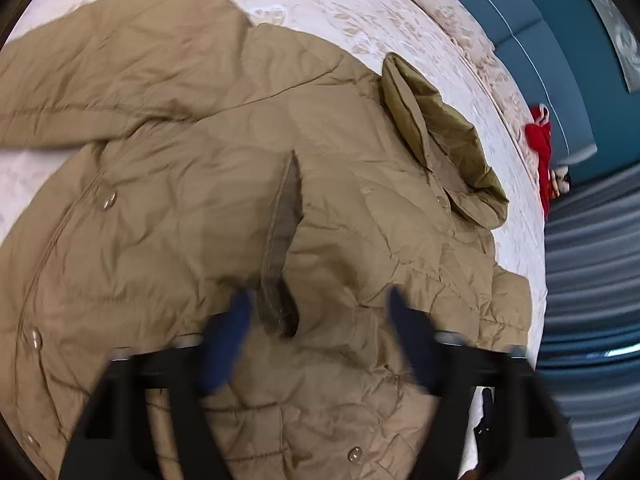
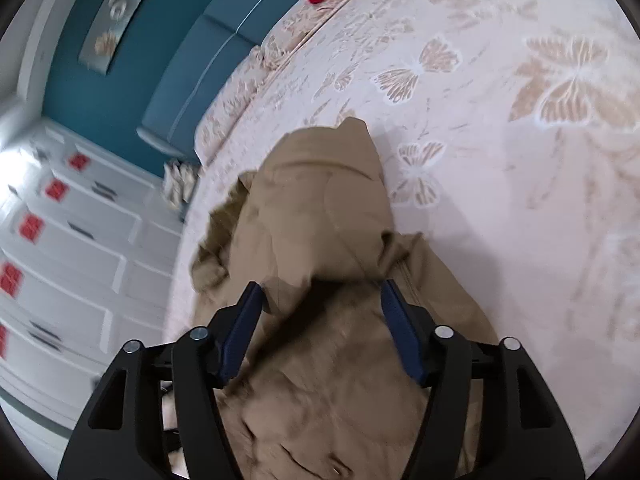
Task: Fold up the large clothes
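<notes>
Hovering over a tan quilted coat (image 1: 248, 184), the left gripper (image 1: 318, 300) shows two blurred blue fingers (image 1: 230, 332) spread apart, with a fold of the coat's front lying under the gap; whether the pads press the cloth cannot be told through the blur. The right gripper (image 2: 320, 300) also has its blue fingers (image 2: 242, 328) standing apart, over a bunched part of the same coat (image 2: 320, 240), with fabric between them and no pad visibly pressing on it. Only the left wrist view shows the coat broadly: it lies spread on a bed cover (image 1: 328, 4), one sleeve stretched toward the upper left, pale snap buttons (image 1: 109, 200) down the front, a dark open slit near the fingers, and an olive-lined hood (image 1: 444, 140) flopped toward the right edge of the bed. Only the right wrist view shows the cover's butterfly pattern (image 2: 568, 80) sharply, along with white cabinet doors (image 2: 80, 248) bearing red square stickers at the left and a framed picture (image 2: 116, 12) on the teal wall. Both views catch the teal headboard (image 1: 532, 28) and a red garment (image 1: 540, 140) lying near it, well apart from the coat. Fabric looks puffy, creased and softly shiny, with stitched diamond quilting near the hem.
</notes>
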### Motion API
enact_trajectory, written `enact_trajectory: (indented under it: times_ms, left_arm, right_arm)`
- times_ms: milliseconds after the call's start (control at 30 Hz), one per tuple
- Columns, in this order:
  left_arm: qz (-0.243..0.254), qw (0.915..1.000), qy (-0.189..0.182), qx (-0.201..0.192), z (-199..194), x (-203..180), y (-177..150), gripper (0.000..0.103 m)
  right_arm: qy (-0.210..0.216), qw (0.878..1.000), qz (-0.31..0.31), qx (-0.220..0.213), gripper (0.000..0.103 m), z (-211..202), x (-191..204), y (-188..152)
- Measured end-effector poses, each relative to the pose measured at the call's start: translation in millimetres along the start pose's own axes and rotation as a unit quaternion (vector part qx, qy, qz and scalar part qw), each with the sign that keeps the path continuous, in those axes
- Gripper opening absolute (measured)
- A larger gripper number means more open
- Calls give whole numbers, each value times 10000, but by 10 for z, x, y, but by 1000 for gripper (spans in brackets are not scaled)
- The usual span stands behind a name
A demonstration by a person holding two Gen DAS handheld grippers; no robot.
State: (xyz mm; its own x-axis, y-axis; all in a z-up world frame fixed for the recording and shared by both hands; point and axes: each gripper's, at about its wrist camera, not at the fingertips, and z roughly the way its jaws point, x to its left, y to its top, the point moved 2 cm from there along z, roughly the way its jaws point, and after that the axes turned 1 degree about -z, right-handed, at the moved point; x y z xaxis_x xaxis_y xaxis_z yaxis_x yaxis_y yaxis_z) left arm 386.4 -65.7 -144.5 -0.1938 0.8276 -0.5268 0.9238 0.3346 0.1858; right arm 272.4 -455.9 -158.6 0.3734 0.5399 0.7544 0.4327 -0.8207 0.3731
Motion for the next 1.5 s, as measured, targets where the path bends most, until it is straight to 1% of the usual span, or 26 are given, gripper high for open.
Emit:
enact_trajectory:
  times_ms: [33,67,100,133,167,233,300,367,433,500,567,633,733,833,967,1000,1067,1100,1133,1167,1200,1267,1367,1433,1467,1500]
  left_arm:
    - [95,10000,8,21,15,-15,23,15]
    - [148,9999,4,-30,9,-17,56,7]
    - [181,9998,-18,-101,-8,-11,94,2]
    - [239,9995,-10,-214,-36,-10,153,1]
    - [328,9988,37,-355,-84,-18,199,1]
    - [584,9950,223,-781,-222,-66,320,1]
    - [841,9891,417,-1135,-352,-108,409,1]
    - [1107,9830,637,-1322,-419,-109,466,1]
    - [1246,9799,871,-1291,-346,-61,451,1]
    - [1382,9758,1187,-1213,-207,35,378,1]
    - [1508,9701,1572,-1075,34,141,269,1]
    - [1587,9659,1723,-1102,148,186,176,2]
    - [1851,9535,2000,-1289,235,184,62,2]
    - [1949,9474,2127,-1383,285,202,23,2]
    - [2253,9313,2451,-1478,292,139,-30,4]
    - [2287,9283,2521,-1496,260,136,-37,9]
    - [2284,9260,2597,-1516,163,159,-20,24]
    - [2255,9246,2643,-1560,52,194,-22,38]
    - [2240,9242,2639,-1613,-30,206,-38,45]
    - [2241,9236,2593,-1718,-170,222,-44,46]
    - [2261,9225,2543,-1823,-309,214,-45,46]
    - [2299,9214,2429,-1977,-512,116,-33,46]
    - [2303,9310,1943,-2062,-699,-167,19,46]
    - [2293,9400,1578,-1973,-689,-397,46,46]
    - [2317,9422,1488,-1907,-627,-508,47,46]
    - [2362,9417,1483,-1882,-567,-584,25,46]
  right_arm:
    - [186,9996,208,-12,64,42,-39,30]
    - [281,9991,319,-18,65,72,-56,64]
    - [414,9981,461,-51,66,107,-79,93]
    - [476,9972,579,-81,66,156,-106,116]
    - [411,9970,651,-95,66,200,-128,137]
    - [302,9972,663,-142,47,253,-142,175]
    - [135,9985,526,-56,6,308,-120,231]
    - [35,9997,244,-95,4,282,-14,273]
    - [-339,9979,-481,-279,3,190,194,266]
    - [-1001,9868,-1246,-257,3,242,326,188]
    - [-1588,9737,-1635,-26,2,422,301,103]
    - [-1980,9634,-1796,209,2,591,197,21]
    - [-2036,9623,-1781,277,1,639,72,-32]
    - [-2131,9567,-1961,308,1,675,54,-56]
    - [-2115,9561,-2001,317,3,603,53,-68]
    - [-2133,9557,-2006,295,4,552,87,-86]
    - [-2181,9542,-2033,256,6,407,133,-136]
    - [-2213,9519,-2107,223,9,296,157,-182]
    - [-2262,9489,-2193,159,12,204,192,-218]
    - [-2325,9440,-2339,56,15,76,246,-266]
    - [-2314,9419,-2434,-23,15,-12,306,-302]
    - [-2114,9427,-2578,-99,15,-115,488,-370]
    - [-1798,9406,-2878,-94,13,-71,856,-475]
    - [-1593,9389,-3050,-25,11,52,1072,-567]
    - [-1529,9366,-3153,12,11,139,1176,-618]
    - [-1499,9332,-3265,58,11,250,1269,-681]
